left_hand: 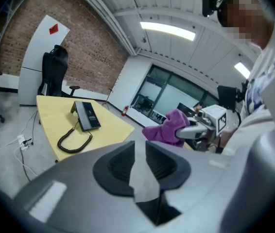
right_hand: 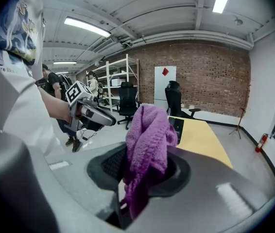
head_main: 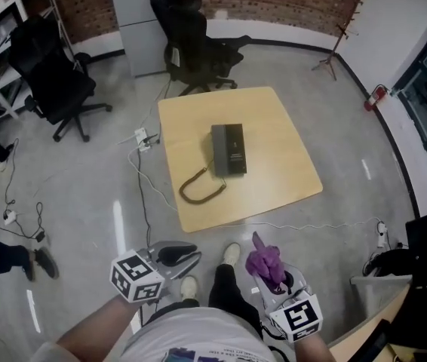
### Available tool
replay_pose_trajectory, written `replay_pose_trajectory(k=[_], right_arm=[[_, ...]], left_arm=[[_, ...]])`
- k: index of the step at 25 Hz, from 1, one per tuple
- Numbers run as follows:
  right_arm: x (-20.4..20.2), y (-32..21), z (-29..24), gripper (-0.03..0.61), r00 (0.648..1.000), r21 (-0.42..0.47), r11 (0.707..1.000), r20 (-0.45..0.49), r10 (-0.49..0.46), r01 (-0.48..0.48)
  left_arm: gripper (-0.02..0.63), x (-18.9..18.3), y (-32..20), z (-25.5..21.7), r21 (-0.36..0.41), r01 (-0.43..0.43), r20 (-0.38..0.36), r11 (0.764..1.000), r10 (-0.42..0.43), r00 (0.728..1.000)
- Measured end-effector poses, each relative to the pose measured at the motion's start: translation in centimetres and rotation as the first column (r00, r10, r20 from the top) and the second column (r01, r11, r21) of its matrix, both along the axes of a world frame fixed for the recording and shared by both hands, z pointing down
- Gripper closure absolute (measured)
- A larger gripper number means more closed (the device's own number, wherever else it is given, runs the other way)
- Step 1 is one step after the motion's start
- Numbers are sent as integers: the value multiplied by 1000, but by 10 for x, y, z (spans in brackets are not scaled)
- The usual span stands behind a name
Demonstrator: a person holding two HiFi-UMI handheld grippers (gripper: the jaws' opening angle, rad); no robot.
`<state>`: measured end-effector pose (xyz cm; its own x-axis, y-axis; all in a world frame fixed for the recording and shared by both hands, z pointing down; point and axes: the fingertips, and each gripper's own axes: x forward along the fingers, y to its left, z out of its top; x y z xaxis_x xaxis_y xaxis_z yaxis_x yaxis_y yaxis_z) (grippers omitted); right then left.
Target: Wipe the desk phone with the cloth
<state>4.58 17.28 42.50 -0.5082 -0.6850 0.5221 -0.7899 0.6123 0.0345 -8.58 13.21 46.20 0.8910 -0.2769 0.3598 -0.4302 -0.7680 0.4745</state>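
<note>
A dark desk phone (head_main: 228, 149) lies near the middle of the square wooden table (head_main: 274, 119), its coiled cord (head_main: 201, 188) curling toward the near edge. Both grippers hang over the floor, well short of the table. My right gripper (head_main: 274, 281) is shut on a purple cloth (head_main: 262, 259), which bunches up between the jaws and stands above them (right_hand: 147, 144). My left gripper (head_main: 191, 253) is at the lower left, its jaws a little apart with nothing between them (left_hand: 140, 164). The left gripper view shows the phone (left_hand: 87, 115) and the cloth (left_hand: 169, 126).
Black office chairs stand behind the table (head_main: 198, 47) and at far left (head_main: 55, 81). Cables and a power strip (head_main: 142, 138) lie on the floor left of the table. My own shoes (head_main: 232, 253) stand at the near edge. A fire extinguisher (head_main: 374, 96) stands by the right wall.
</note>
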Motion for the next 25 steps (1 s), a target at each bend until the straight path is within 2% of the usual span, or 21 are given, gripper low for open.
replay_pose_trajectory(k=[9, 14, 20, 25], right_arm=[[37, -107, -1, 474, 994, 6, 995, 50, -102, 101], [57, -146, 7, 474, 988, -22, 989, 43, -147, 148], [57, -174, 13, 473, 993, -69, 992, 53, -105, 109], [48, -189, 12, 472, 998, -99, 994, 24, -52, 55]], left_arm=[[495, 12, -117, 37, -127, 158, 45, 979, -153, 987], [437, 11, -186, 57, -228, 249, 18, 941, -252, 968], [403, 15, -251, 95, -328, 239, 8, 914, -250, 968], [365, 31, -295, 132, -402, 148, -9, 903, -166, 986]])
